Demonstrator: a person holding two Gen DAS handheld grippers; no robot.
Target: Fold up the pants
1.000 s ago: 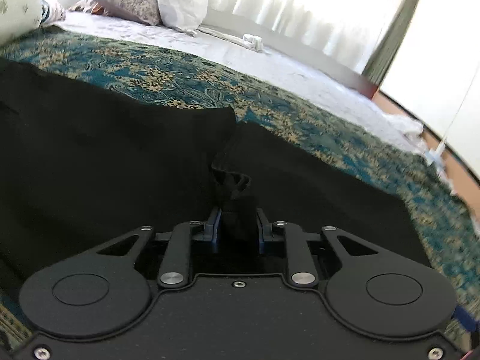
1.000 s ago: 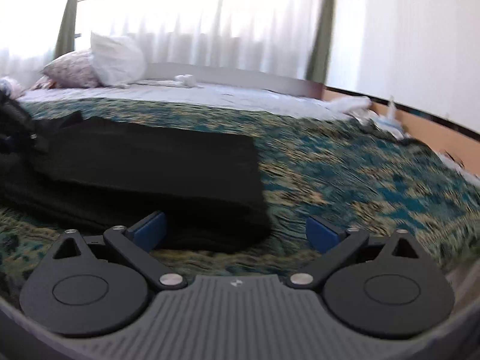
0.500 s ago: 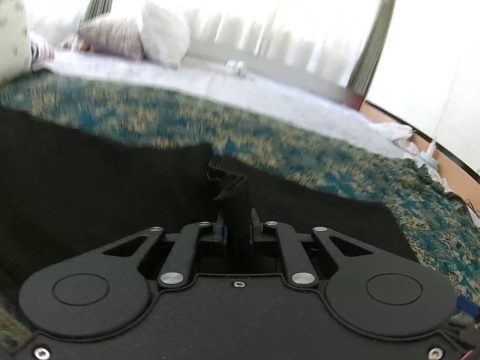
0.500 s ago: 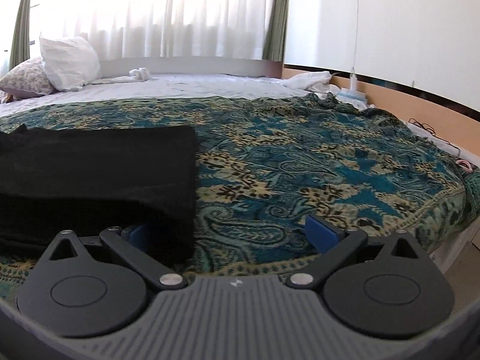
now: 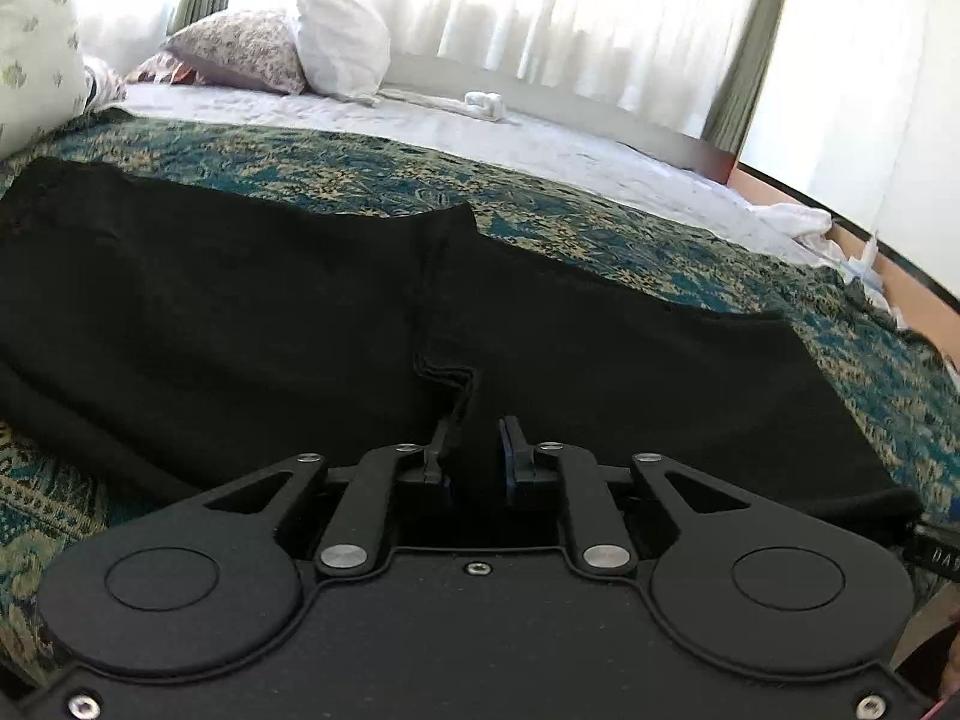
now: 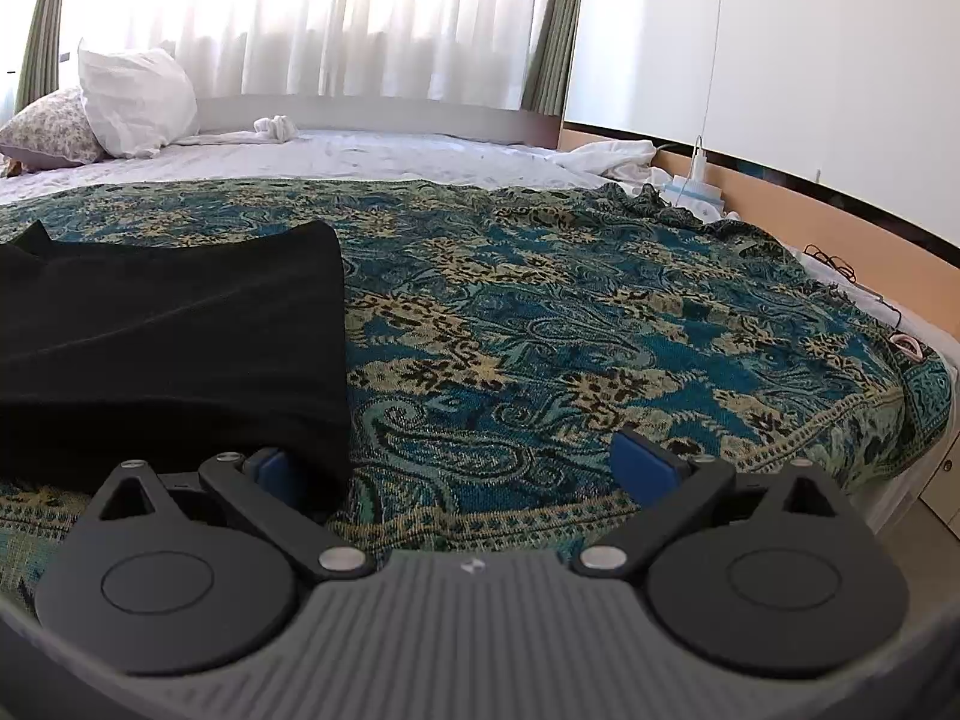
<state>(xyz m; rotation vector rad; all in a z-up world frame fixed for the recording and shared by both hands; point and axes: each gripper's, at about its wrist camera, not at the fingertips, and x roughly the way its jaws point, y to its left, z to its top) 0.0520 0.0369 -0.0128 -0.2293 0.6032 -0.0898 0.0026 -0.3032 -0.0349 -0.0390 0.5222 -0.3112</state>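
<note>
Black pants (image 5: 240,312) flat, folded

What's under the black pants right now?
The black pants lie on the patterned teal bedspread, which shows around their edges. The left hand-held gripper pinches a fold. Whether anything lies beneath the fabric is hidden.

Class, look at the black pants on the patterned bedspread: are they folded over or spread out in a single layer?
Folded over. In the left wrist view, the black pants show one layer's edge lying across another.
</note>
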